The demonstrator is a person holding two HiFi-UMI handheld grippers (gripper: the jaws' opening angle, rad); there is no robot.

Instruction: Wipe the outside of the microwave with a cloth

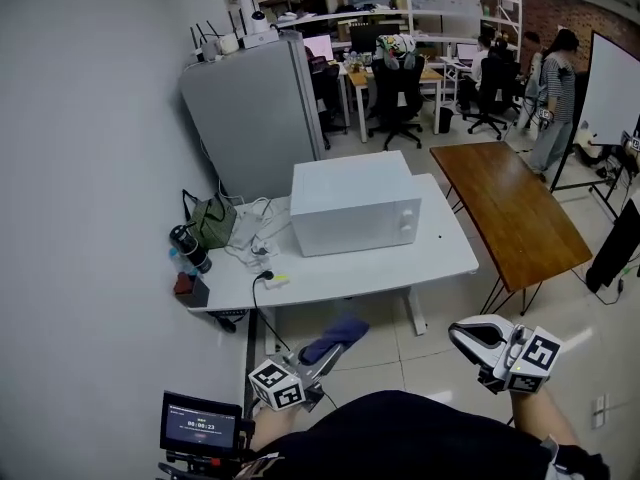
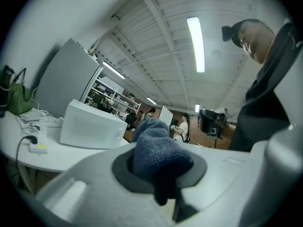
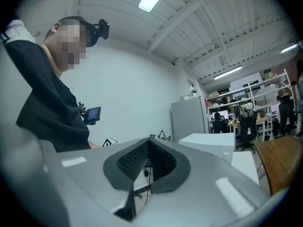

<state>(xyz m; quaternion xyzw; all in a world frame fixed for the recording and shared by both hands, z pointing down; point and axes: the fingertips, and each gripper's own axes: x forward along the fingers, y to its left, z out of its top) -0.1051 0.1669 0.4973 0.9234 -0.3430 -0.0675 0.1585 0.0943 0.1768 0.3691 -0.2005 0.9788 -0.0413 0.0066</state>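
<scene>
The white microwave (image 1: pixel 355 203) stands on a white table (image 1: pixel 440 258), its door facing me; it also shows in the left gripper view (image 2: pixel 90 126) and the right gripper view (image 3: pixel 208 143). My left gripper (image 1: pixel 333 351) is low at the left, short of the table's front edge, shut on a blue cloth (image 1: pixel 336 334). The bunched cloth (image 2: pixel 158 150) sticks up between its jaws (image 2: pixel 158 171). My right gripper (image 1: pixel 474 335) hangs at the lower right, well clear of the table. Its ribbed pads meet at the tips (image 3: pixel 149 148) with nothing held.
A grey cabinet (image 1: pixel 250 118) stands behind the table. A green bag (image 1: pixel 212 220), a black bottle (image 1: pixel 188 248) and cables with a plug (image 1: pixel 258 253) lie at the table's left end. A brown table (image 1: pixel 510 213) is to the right. People sit and stand at the desks behind.
</scene>
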